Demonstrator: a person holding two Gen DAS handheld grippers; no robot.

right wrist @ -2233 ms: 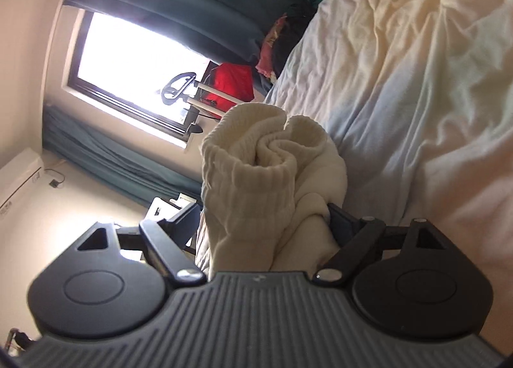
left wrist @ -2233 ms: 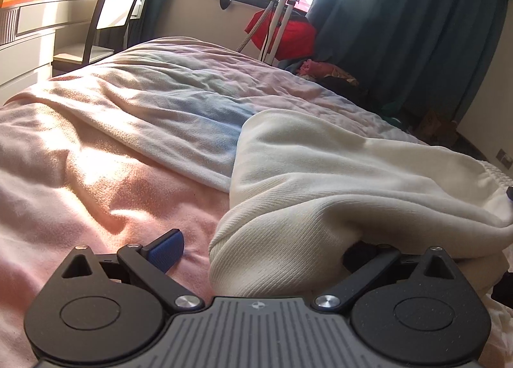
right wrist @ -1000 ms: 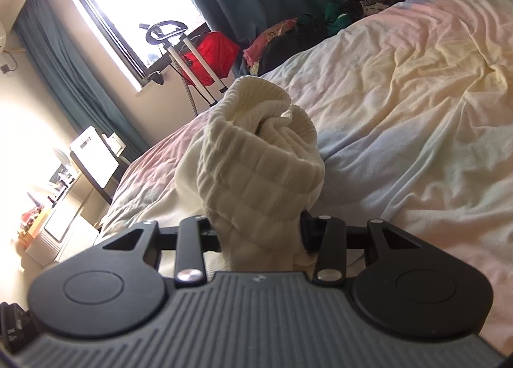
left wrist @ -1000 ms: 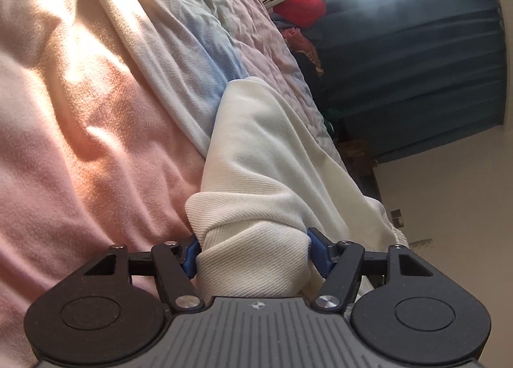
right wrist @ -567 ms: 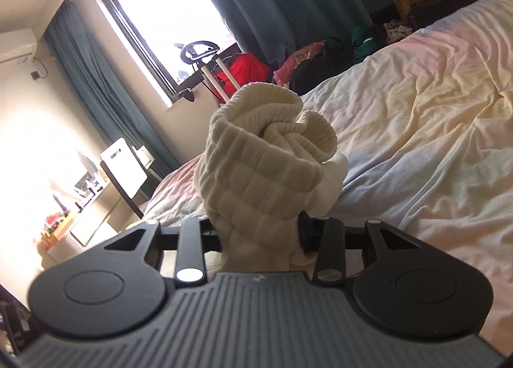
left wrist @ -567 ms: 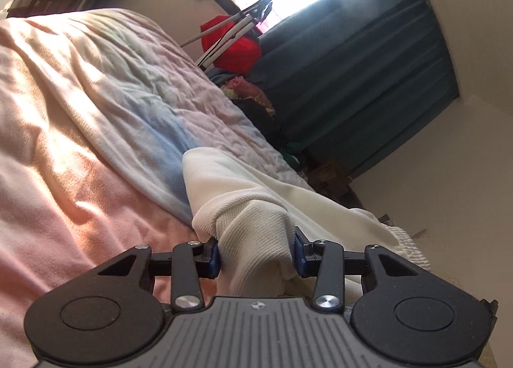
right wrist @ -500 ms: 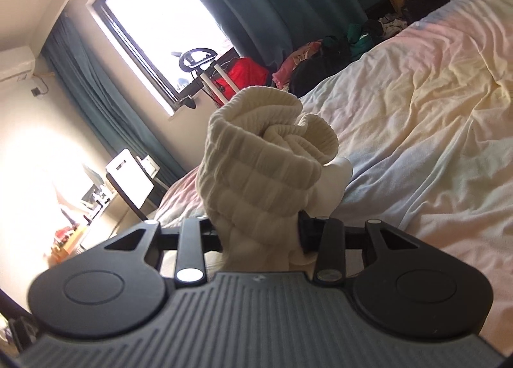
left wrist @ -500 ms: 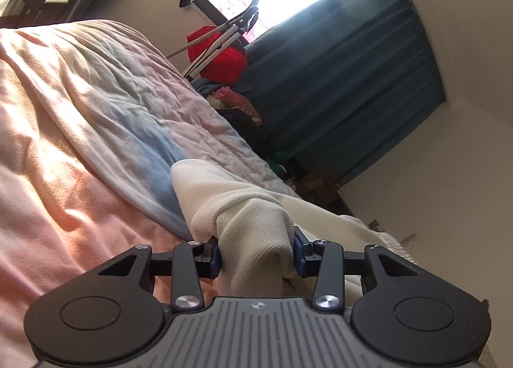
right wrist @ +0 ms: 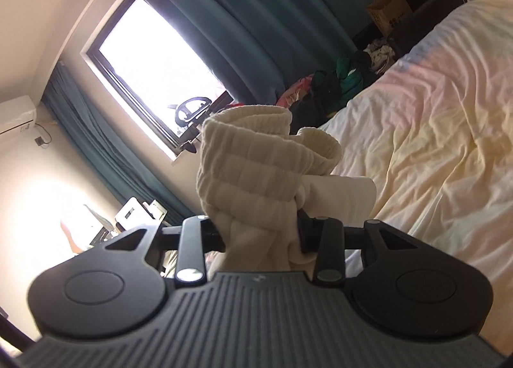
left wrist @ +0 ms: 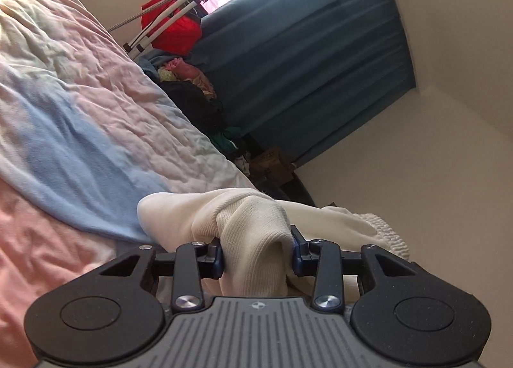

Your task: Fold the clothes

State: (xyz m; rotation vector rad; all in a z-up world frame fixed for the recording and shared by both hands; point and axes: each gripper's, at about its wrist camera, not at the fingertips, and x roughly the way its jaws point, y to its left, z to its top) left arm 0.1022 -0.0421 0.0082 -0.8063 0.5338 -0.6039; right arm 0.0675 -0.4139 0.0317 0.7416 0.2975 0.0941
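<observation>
- Left hand-held gripper (left wrist: 256, 254): clenched on a bunched fold of cream knit garment (left wrist: 256, 233); blue pads (left wrist: 219, 257) pressing the cloth from both sides. Jaws just been closing, cloth between them.
- From the left grip, garment trailing off to the right and toward the lower right, ribbed hem (left wrist: 384, 233) showing beyond the right finger; another soft fold bulging to the left of the grip, over the bed (left wrist: 80, 111).
- Bed cover wrinkled, pink with a blue band, lying below and left of the held cloth.
- Right hand-held gripper (right wrist: 261, 233): clamped on a thick wad of the same garment (right wrist: 253, 182), ribbed cuff standing up above the fingers in a curled roll.
- Right wad held clear of the bed (right wrist: 433, 143), which lies to the right and below.
- Behind: teal curtains (right wrist: 256, 21), bright window (right wrist: 154, 60).
</observation>
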